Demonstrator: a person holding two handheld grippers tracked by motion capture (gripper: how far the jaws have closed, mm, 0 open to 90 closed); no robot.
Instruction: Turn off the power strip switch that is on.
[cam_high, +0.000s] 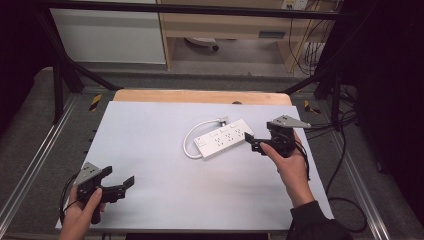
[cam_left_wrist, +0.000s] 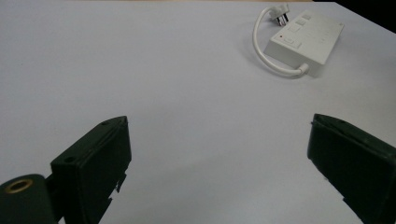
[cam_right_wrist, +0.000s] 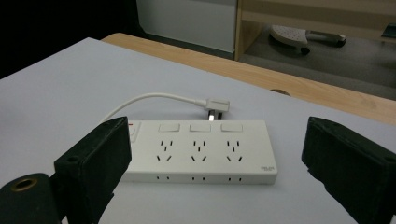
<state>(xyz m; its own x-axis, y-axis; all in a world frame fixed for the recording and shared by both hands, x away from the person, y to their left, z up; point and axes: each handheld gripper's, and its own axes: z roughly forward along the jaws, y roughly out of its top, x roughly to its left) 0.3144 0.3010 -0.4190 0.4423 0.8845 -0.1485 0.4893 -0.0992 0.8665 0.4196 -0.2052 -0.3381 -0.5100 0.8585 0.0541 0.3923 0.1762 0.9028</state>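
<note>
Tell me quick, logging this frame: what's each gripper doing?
Left gripper: open, holding nothing.
Right gripper: open, beside the power strip, holding nothing.

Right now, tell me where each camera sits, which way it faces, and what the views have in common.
High view: above the person's side, looking forward and down on the table; both forearms and tongs, left and right, come in from below.
Left gripper view: rides the left tongs, facing across the bare table toward the far power strip; its jaws stand wide apart.
Right gripper view: rides the right tongs, facing the power strip close up.
All three share the power strip.
</note>
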